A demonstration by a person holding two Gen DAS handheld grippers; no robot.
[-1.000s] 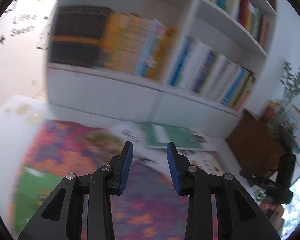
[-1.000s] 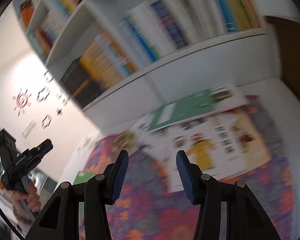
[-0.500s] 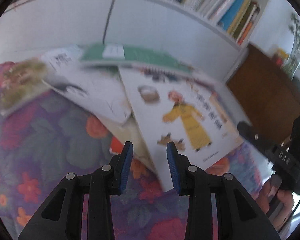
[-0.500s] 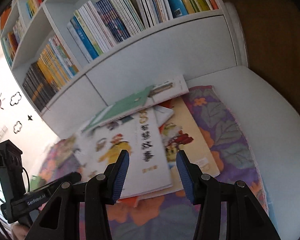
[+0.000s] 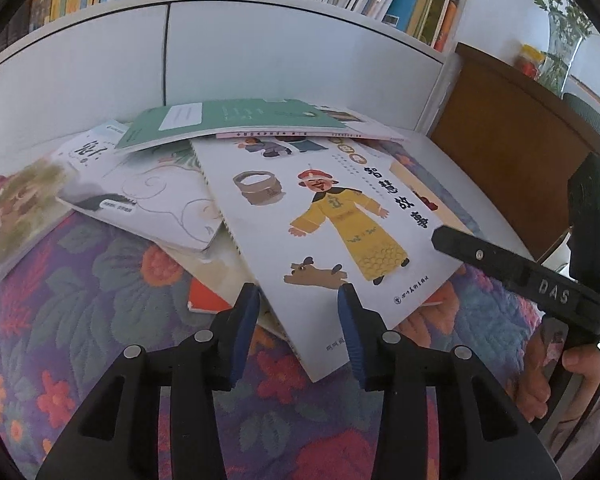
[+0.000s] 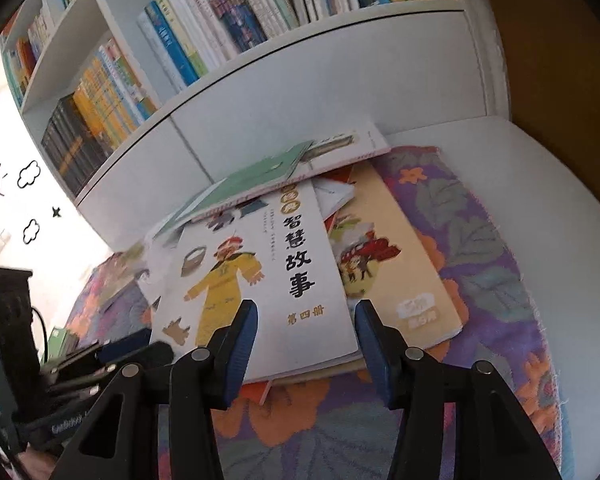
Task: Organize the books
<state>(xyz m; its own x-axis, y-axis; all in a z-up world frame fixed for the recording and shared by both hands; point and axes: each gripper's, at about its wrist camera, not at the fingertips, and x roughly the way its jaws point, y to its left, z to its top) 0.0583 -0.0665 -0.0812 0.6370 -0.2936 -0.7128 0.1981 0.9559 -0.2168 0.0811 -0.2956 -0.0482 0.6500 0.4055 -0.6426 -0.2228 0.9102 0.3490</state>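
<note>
Left hand-held gripper (image 5: pixel 298 306), as I see it, has just been opening and holds nothing, its fingers straddling the near corner of the white storybook (image 5: pixel 324 216) on the floral cloth (image 5: pixel 100 280). Right hand-held gripper (image 6: pixel 306 322) stands parted and empty over that storybook's lower edge.

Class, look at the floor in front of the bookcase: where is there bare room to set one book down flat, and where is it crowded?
Free: the floral rug left of the left gripper, and the white floor between rug and brown cabinet. Crowded: the overlapping book pile against the bookcase base.
</note>
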